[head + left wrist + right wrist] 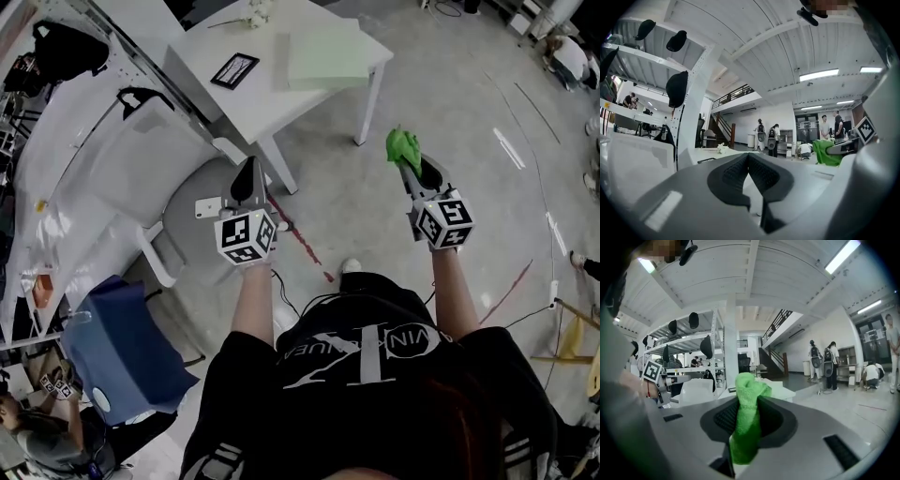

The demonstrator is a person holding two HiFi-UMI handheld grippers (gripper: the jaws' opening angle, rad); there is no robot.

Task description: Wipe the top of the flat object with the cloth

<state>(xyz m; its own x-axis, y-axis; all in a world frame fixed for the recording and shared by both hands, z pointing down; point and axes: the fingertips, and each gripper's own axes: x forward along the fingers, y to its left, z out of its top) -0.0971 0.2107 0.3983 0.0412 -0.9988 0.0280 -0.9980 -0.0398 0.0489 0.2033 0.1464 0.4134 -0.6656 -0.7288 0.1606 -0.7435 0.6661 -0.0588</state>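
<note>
While the right tool [411, 163] pinched the green cloth [403, 145], the left tool [247, 174] hung alongside, jaws pressed together; flat object [323, 56] lay on the white tabletop [202, 45]

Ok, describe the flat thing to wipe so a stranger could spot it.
Find the white table ahead of the person. On its right half lies a pale green flat sheet. It is larger and lighter than the small black-framed card beside it.
</note>
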